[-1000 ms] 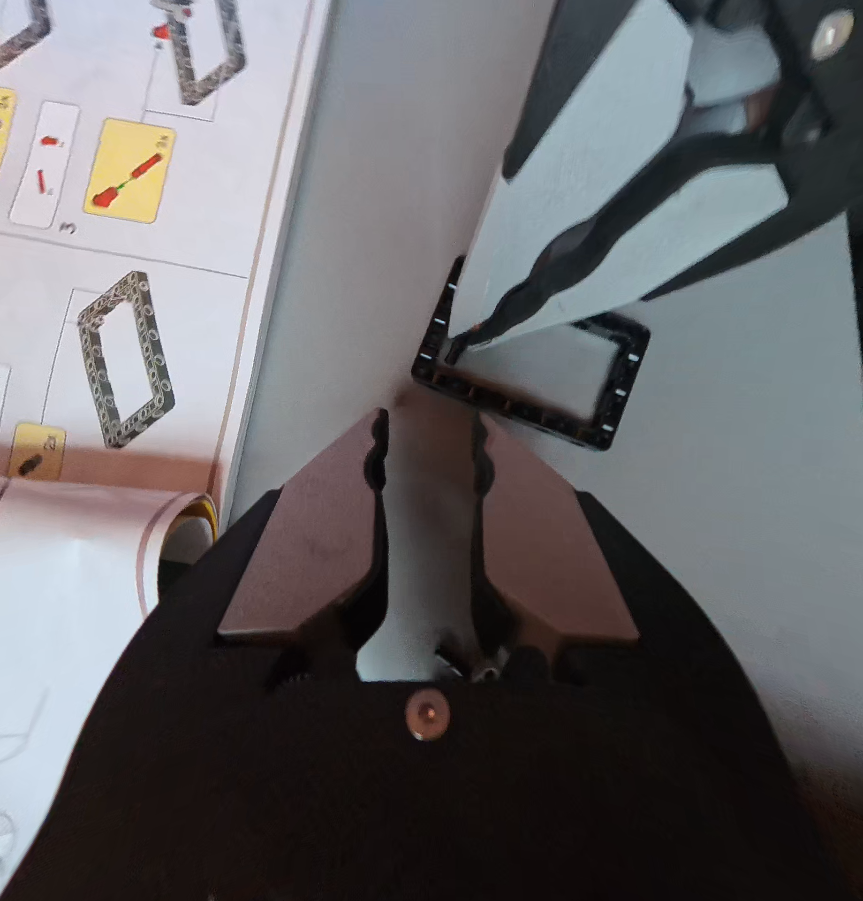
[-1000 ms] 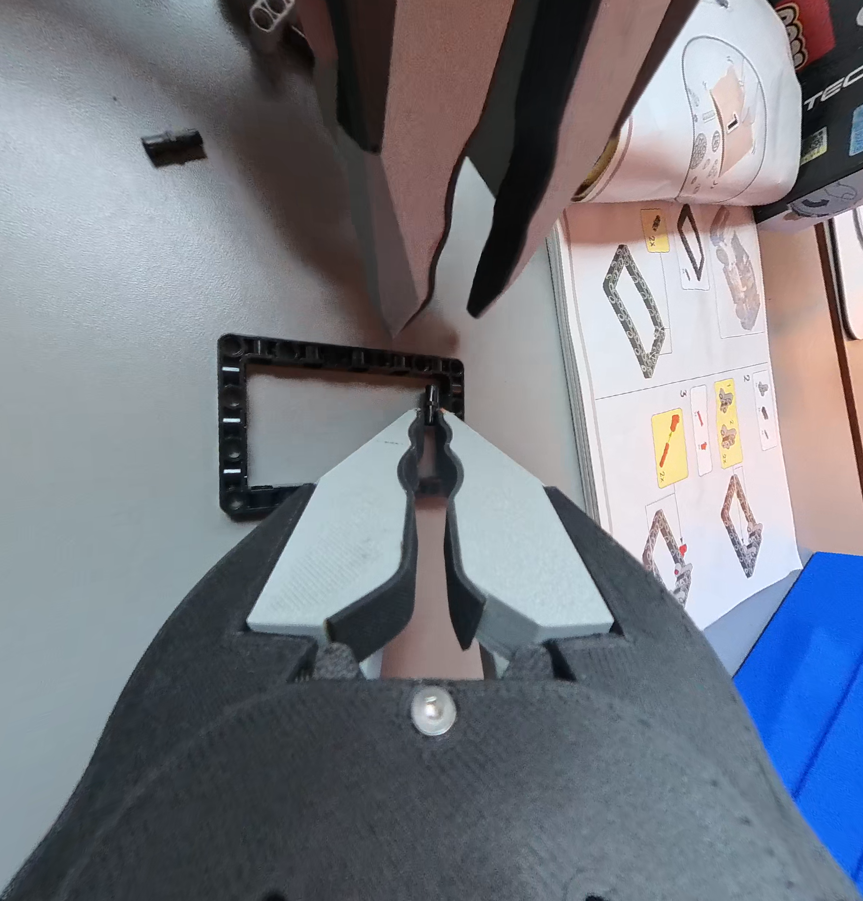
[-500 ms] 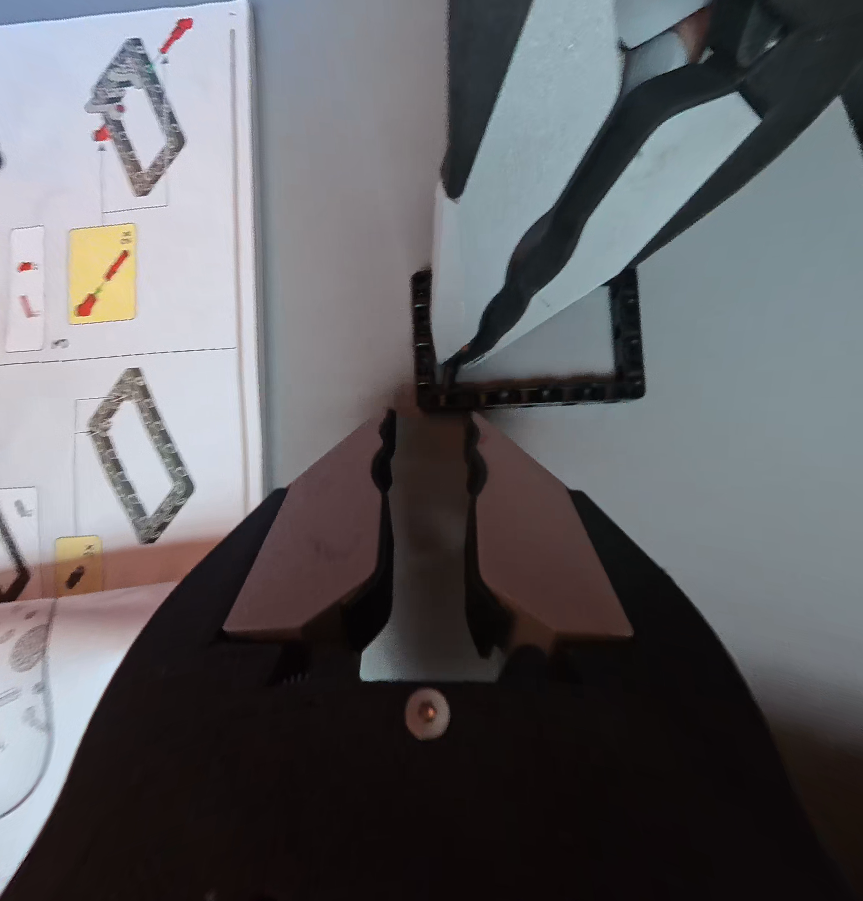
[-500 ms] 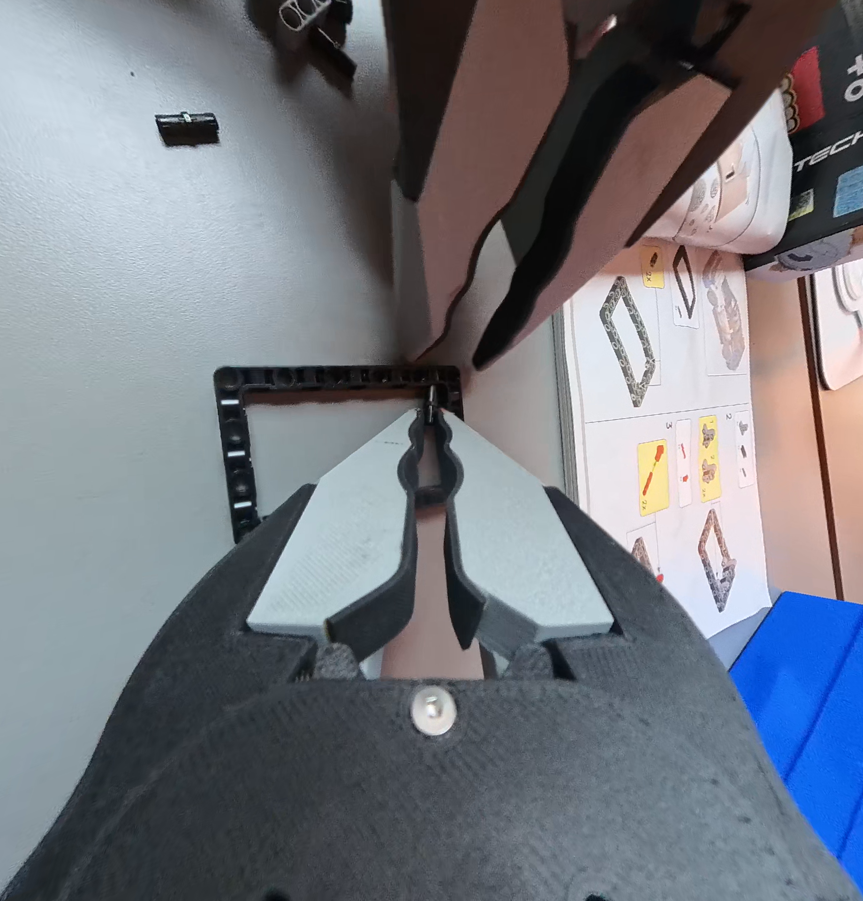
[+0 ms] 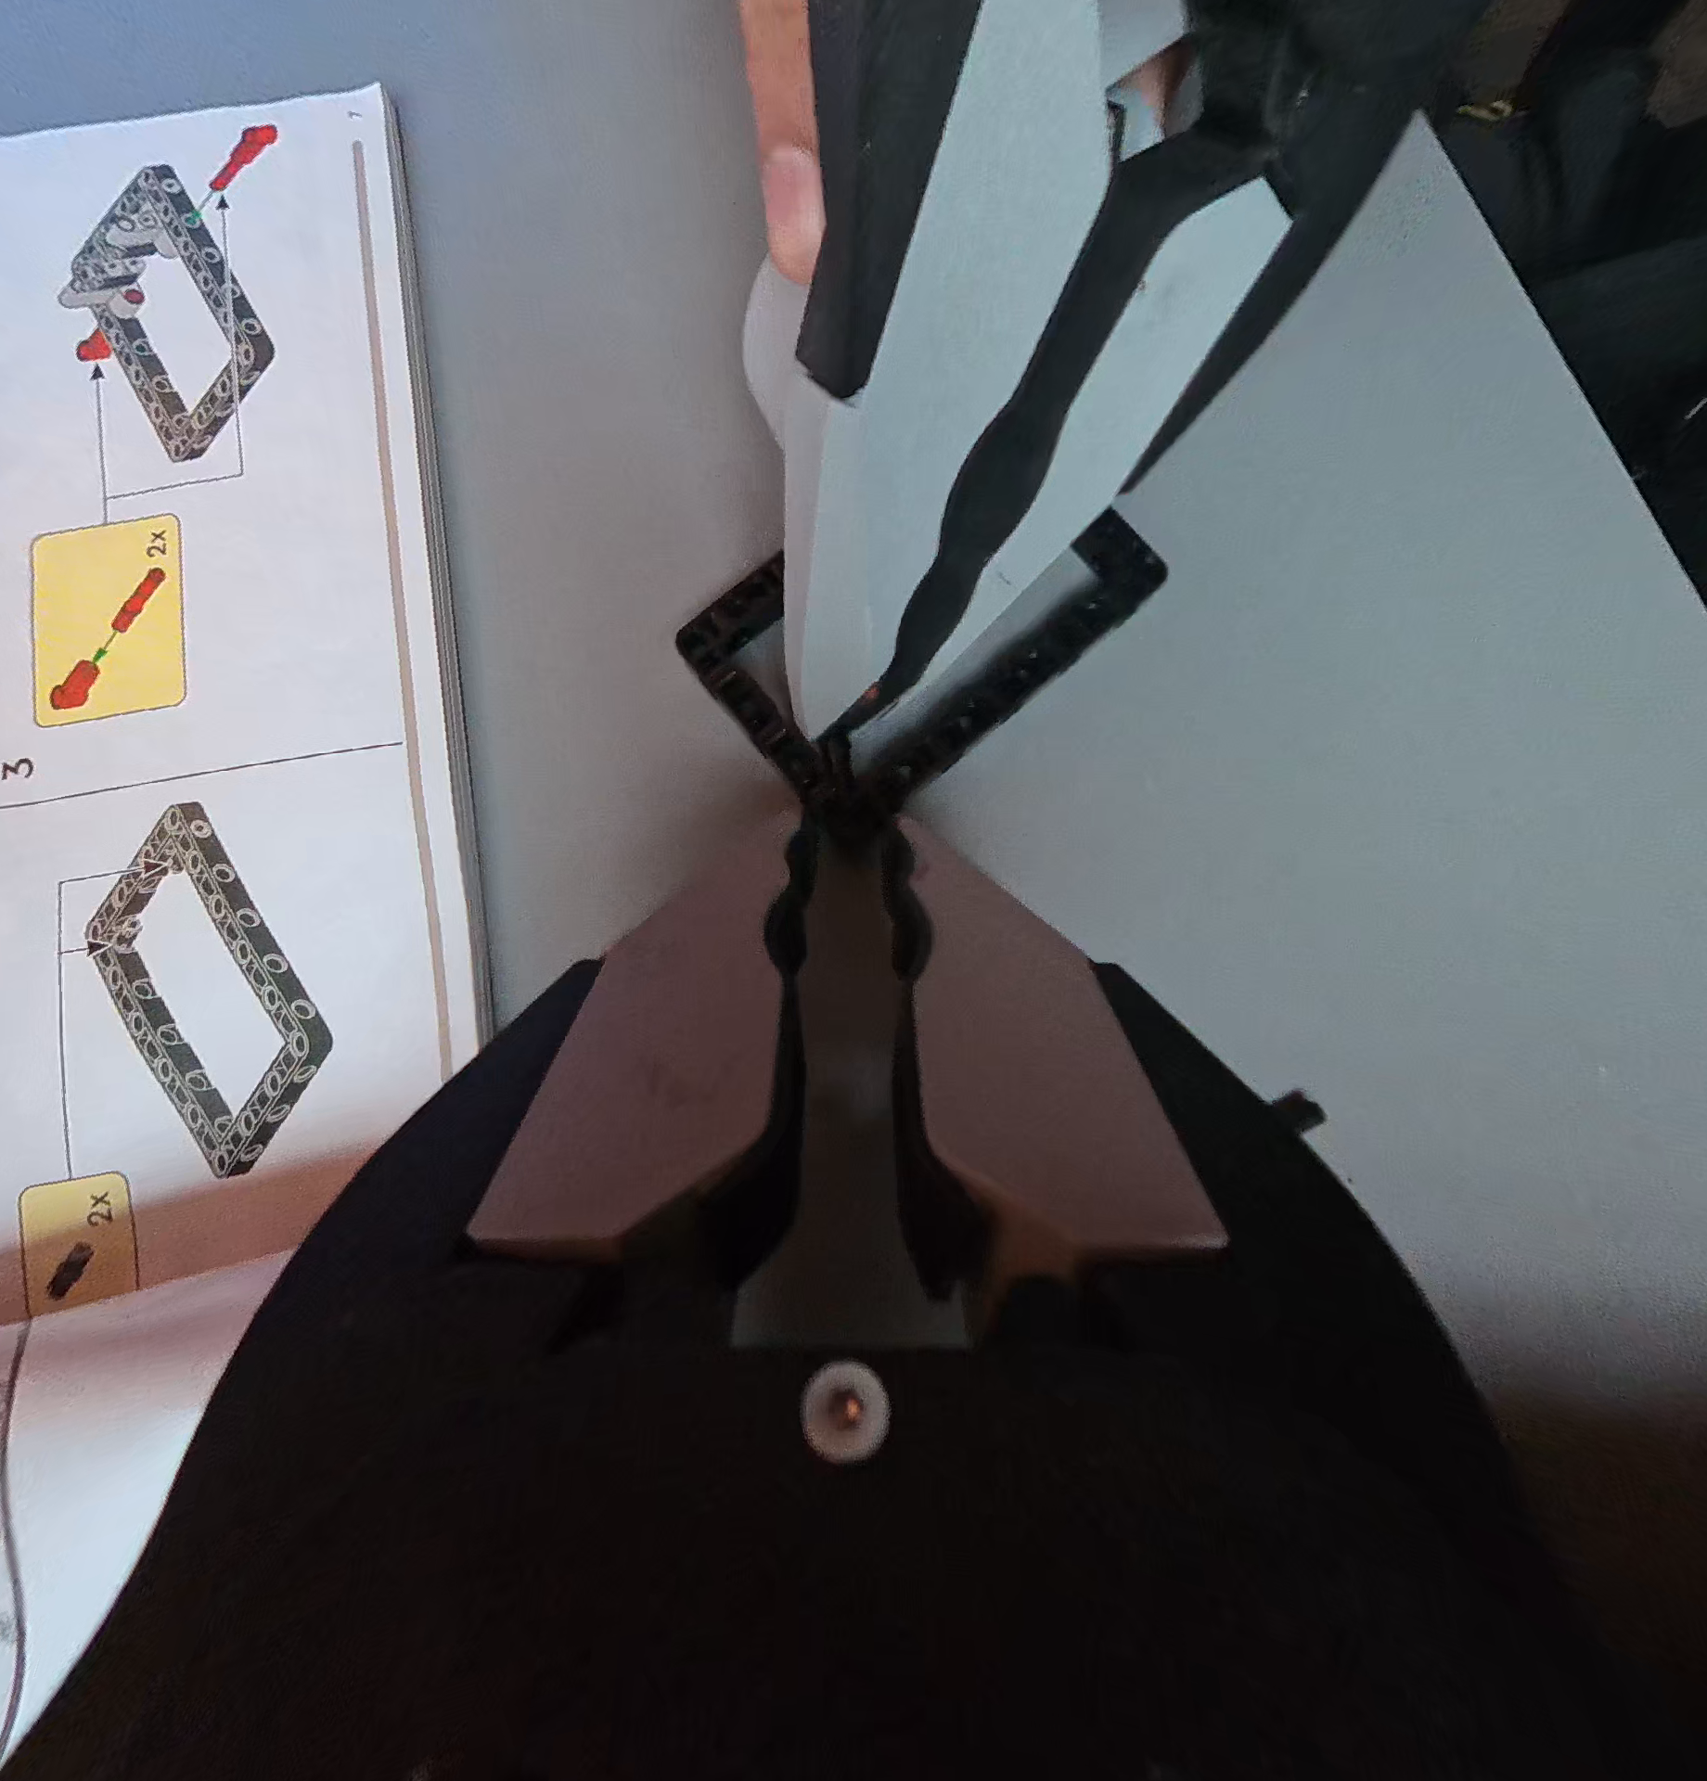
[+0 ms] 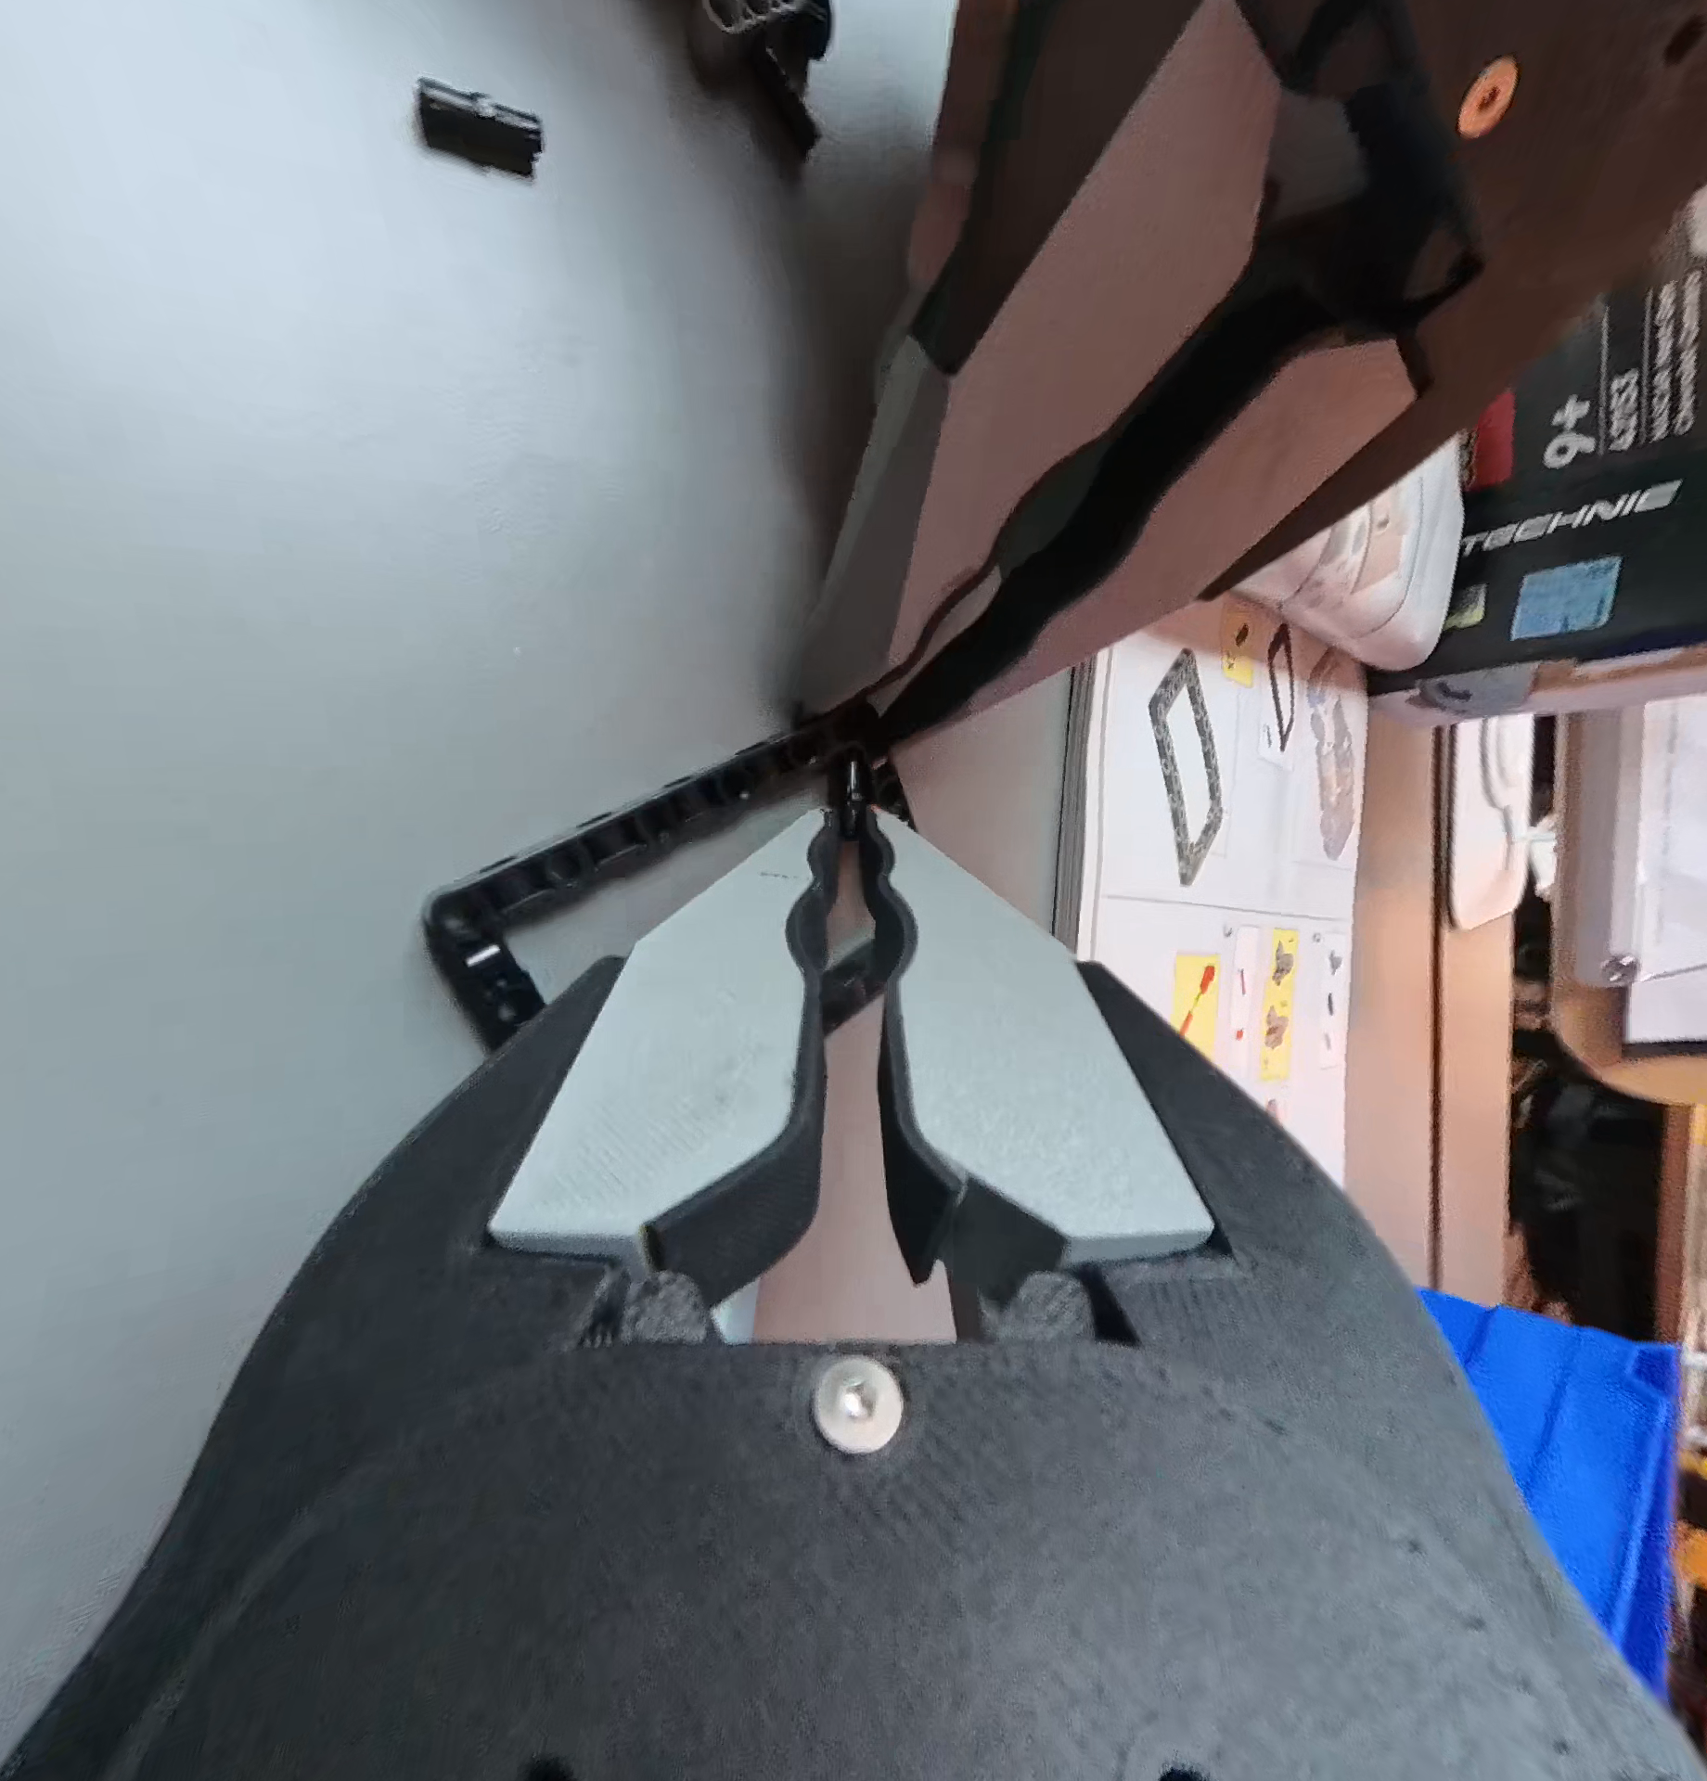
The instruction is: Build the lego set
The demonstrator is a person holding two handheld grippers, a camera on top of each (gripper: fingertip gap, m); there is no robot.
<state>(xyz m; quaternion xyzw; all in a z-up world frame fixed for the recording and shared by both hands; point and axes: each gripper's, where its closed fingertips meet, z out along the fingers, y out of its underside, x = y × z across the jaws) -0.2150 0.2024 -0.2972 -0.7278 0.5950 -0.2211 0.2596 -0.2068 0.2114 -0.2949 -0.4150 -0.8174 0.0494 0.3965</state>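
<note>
Both tongs at frame [image 5: 936, 713] corner | left tongs [image 5: 845, 838] grip corner | right tongs [image 6: 848, 819] pinch pin [image 6: 852, 783]

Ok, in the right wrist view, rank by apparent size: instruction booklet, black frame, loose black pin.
Instruction booklet
Black frame, partly hidden behind the right tongs, so unsure
Loose black pin, clearly smallest

My left gripper [image 5: 845, 848] is showing brown wedge fingers with wavy black pads in a black shell bearing one silver screw [image 5: 845, 1412]; my right gripper [image 6: 850, 834] is showing grey fingers, black pads, a textured charcoal shell.
</note>
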